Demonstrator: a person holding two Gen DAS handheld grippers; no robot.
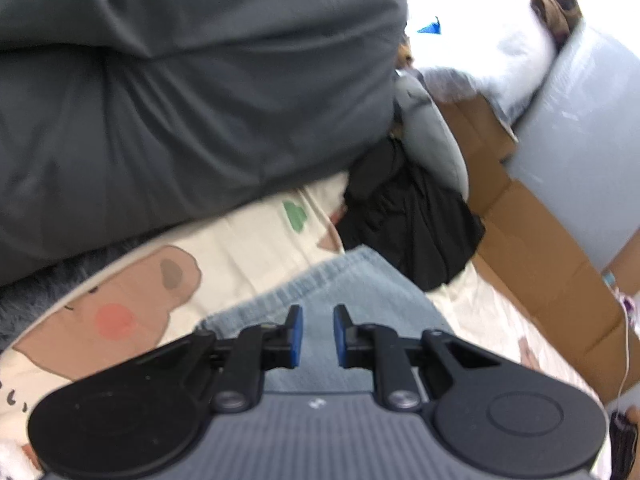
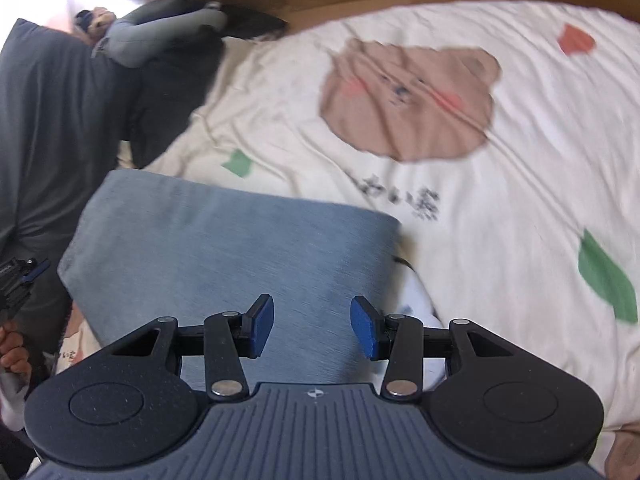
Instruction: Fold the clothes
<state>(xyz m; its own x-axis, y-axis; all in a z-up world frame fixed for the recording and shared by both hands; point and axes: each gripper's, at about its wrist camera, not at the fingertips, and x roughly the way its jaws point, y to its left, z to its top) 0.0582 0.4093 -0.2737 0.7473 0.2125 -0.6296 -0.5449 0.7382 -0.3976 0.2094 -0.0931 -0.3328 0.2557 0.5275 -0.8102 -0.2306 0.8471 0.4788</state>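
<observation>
Both tools, left tool (image 1: 317, 336) and right tool (image 2: 312, 327), hang released, gripping nothing, over folded light-blue denim fabric (image 2: 224, 240) lying on cream bear-print bedsheet (image 2: 500, 216).

Both my views smear with motion blur. Printed characters (image 2: 416, 200) under the bear face (image 2: 408, 100) on the sheet: unreadable. Folded blue garment (image 2: 224, 248) runs under my right gripper's body, near edge hidden. Grey bedding (image 1: 192, 96) cut off at frame top and left.
</observation>
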